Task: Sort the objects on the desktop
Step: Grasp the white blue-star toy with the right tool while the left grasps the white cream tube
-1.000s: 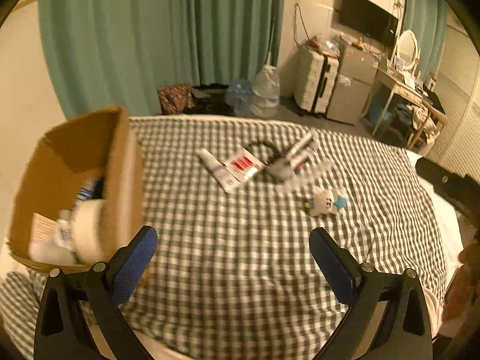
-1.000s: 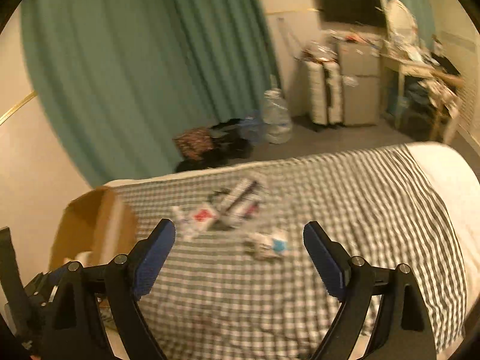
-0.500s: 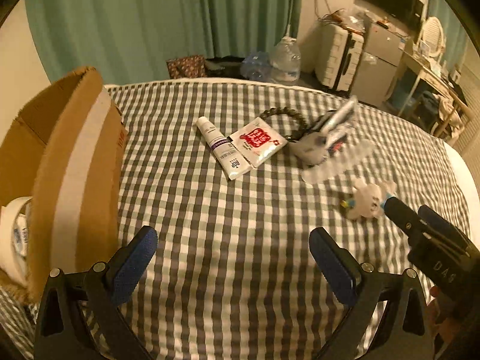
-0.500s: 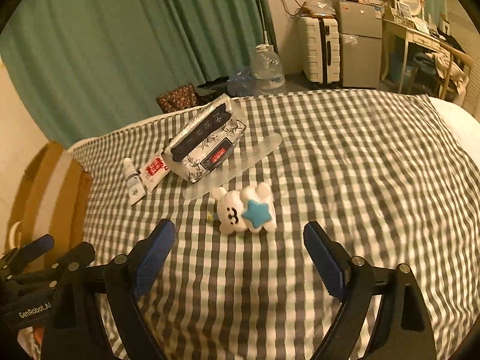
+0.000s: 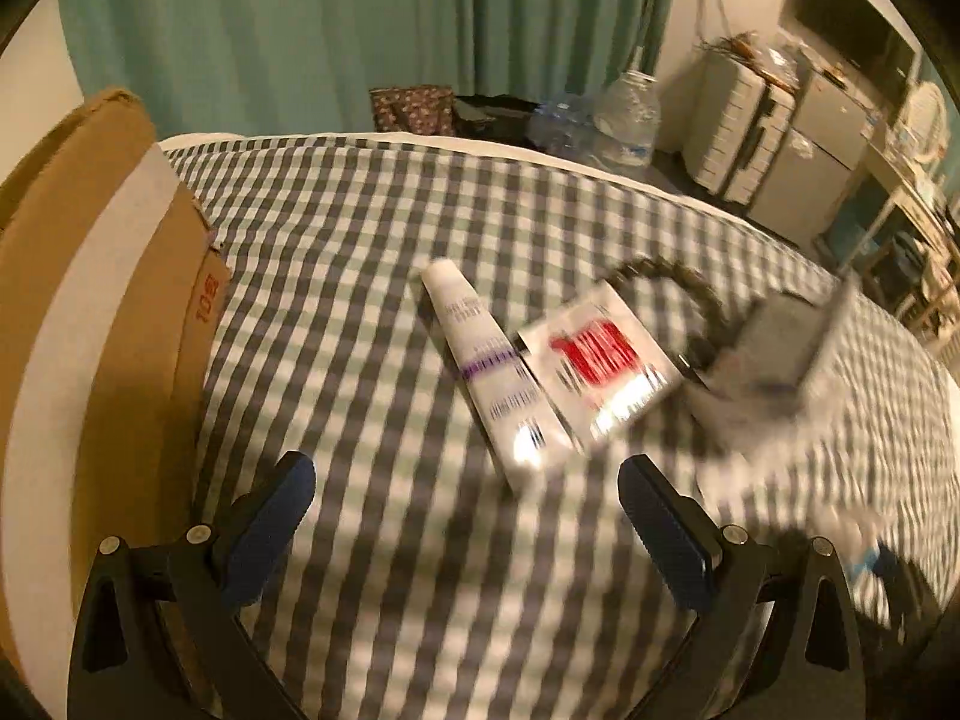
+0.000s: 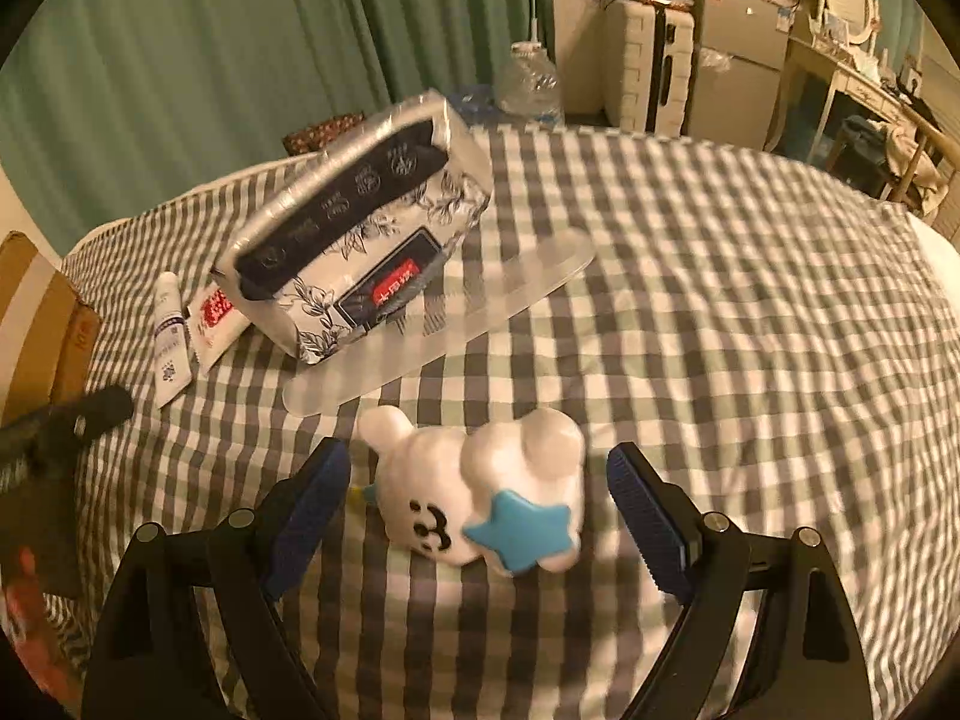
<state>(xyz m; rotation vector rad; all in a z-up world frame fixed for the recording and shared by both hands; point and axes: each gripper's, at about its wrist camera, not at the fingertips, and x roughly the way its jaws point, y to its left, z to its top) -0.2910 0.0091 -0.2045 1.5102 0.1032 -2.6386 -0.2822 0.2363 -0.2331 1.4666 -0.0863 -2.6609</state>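
Observation:
A white cloud toy with a blue star (image 6: 480, 504) lies on the checked cloth between the open fingers of my right gripper (image 6: 480, 510), untouched. Behind it lie a clear plastic strip (image 6: 444, 324), a tissue pack (image 6: 360, 240), a red-and-white sachet (image 6: 213, 315) and a white tube (image 6: 171, 342). My left gripper (image 5: 468, 528) is open and empty, just short of the white tube (image 5: 492, 360) and the sachet (image 5: 594, 360). A dark beaded ring (image 5: 678, 276) and the blurred tissue pack (image 5: 780, 348) lie to the right. The cardboard box (image 5: 102, 324) stands on the left.
The checked cloth (image 6: 720, 300) covers a bed-like surface with rounded edges. Beyond it are green curtains (image 5: 300, 30), water bottles (image 5: 624, 114), a suitcase (image 6: 648, 78) and a desk (image 6: 870, 96). The left gripper's arm (image 6: 66, 420) shows at the left in the right wrist view.
Both grippers have moved forward and down toward the cloth. The left has closed in on the tube and sachet; the right now straddles the cloud toy. Both stay open.

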